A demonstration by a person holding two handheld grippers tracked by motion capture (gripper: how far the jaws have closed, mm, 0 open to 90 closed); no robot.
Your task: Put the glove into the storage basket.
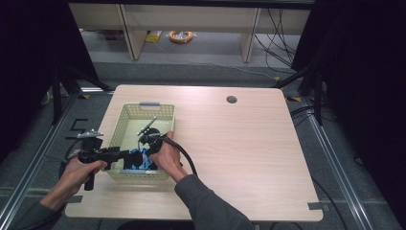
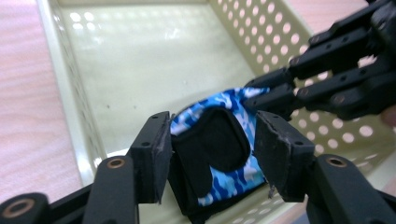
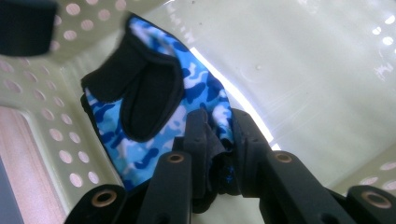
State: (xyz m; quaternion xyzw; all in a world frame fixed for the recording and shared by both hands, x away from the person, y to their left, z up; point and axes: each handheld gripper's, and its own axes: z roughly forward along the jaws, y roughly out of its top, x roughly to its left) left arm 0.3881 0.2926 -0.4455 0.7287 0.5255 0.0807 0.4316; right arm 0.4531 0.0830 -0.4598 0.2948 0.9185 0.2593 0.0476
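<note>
Blue camouflage glove pinched in right tool, inside basket.

Light wood-grain table with rounded corners and a round cable hole near its far edge. Grey floor beyond. Pale furniture legs stand at the far side, a yellow cable coil between them. Black curtains hang left and right. Loose cables trail far right.
</note>
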